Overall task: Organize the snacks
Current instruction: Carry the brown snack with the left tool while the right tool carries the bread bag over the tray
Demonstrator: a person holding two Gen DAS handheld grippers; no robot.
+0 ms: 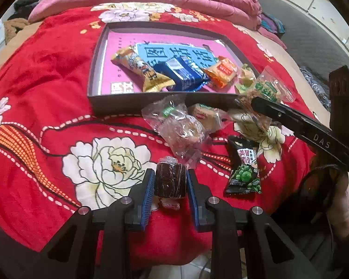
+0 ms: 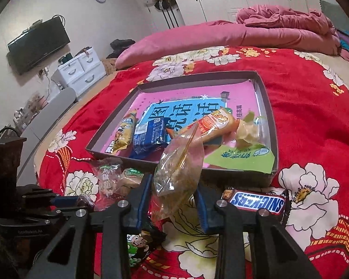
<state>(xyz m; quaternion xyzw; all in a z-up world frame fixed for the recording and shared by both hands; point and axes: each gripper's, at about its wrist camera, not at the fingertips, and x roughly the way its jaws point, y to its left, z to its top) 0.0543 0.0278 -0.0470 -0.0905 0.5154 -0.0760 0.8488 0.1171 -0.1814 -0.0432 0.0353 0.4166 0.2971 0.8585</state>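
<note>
The red blanket is soft plush cloth. The box looks like matt cardboard. The clear snack bag is glossy, crinkled plastic.

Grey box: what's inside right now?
Inside the grey box: yellow snack pack, blue pack, orange pack, pale green-wrapped snack. The printed liner beneath is partly covered.

Box near wall stands between loose snacks and box floor. Far half of box floor bare. Clear-wrapped snacks crowd blanket before wall; blanket left of box free.
</note>
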